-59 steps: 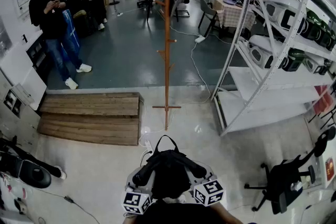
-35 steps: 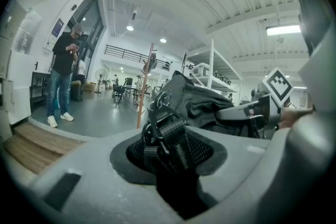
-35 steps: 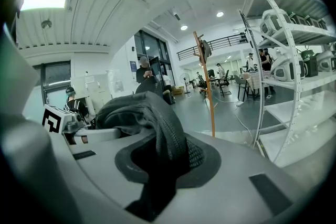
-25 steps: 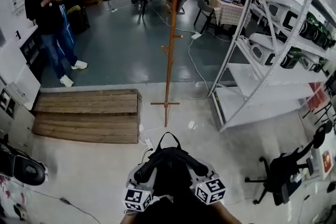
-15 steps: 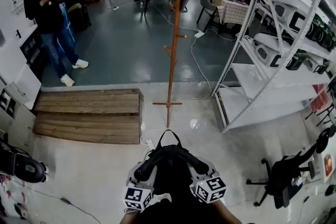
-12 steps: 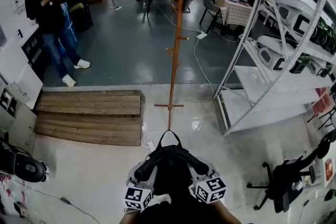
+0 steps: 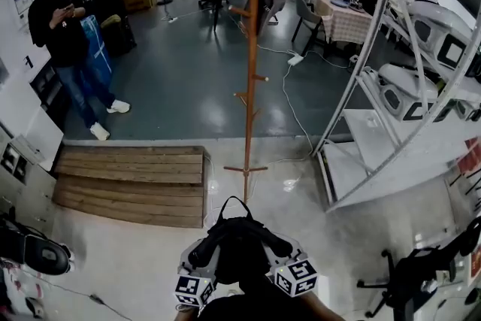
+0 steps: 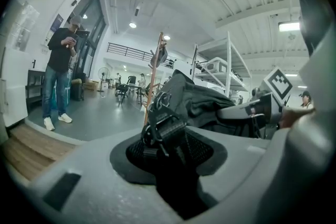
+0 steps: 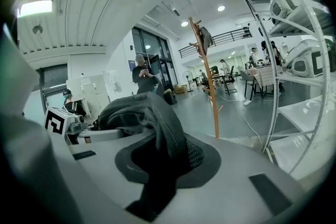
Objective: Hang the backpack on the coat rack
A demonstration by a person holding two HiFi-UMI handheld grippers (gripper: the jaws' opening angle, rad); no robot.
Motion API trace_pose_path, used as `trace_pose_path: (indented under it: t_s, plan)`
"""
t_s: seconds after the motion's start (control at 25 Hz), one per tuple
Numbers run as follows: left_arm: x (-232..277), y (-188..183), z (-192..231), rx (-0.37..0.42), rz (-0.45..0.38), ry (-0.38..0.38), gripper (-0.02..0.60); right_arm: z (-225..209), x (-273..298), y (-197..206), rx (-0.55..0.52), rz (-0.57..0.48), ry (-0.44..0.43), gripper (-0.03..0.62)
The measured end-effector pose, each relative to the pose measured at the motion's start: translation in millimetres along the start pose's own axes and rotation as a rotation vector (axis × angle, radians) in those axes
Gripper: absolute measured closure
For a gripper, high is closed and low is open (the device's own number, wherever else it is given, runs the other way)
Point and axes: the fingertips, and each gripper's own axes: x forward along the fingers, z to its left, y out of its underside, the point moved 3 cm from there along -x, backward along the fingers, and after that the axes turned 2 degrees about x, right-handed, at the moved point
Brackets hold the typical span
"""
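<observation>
In the head view the black backpack [image 7: 239, 246] hangs in front of me, low in the picture, between both grippers. My left gripper [image 7: 212, 240] is shut on a strap with a buckle [image 8: 164, 126], and my right gripper [image 7: 272, 240] is shut on a mesh shoulder strap [image 9: 170, 139]. The backpack's top loop [image 7: 233, 201] points toward the wooden coat rack [image 7: 250, 56]. The rack stands upright straight ahead, its cross base [image 7: 246, 171] on the floor just beyond the backpack. It also shows as a thin pole [image 8: 153, 73] in the left gripper view and the coat rack [image 9: 209, 81] in the right one.
A wooden pallet [image 7: 131, 173] lies on the floor to the left of the rack. A white metal shelf unit [image 7: 391, 86] with appliances stands at the right. A person in black [image 7: 64, 41] stands at the far left. An office chair [image 7: 421, 274] is at lower right, and a cable [image 7: 289, 98] runs past the rack.
The coat rack and the pallet have come nearer in the head view as I moved forward. Both grippers hold the backpack as before.
</observation>
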Motion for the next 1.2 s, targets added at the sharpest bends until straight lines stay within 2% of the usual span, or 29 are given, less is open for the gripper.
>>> trace_pose_path:
  t_s: [0.32, 0.64, 1.2]
  plan:
    - [60, -26, 7, -0.005, -0.061, -0.027, 0.431, -47, 33, -42, -0.047, -0.003, -0.037, 0.526]
    - [98, -47, 16, 0.004, -0.068, -0.022, 0.431, -74, 54, -64, -0.033, -0.012, -0.029, 0.526]
    - [181, -63, 65, -0.016, -0.035, 0.073, 0.431, -113, 124, -91, -0.01, -0.005, 0.04, 0.526]
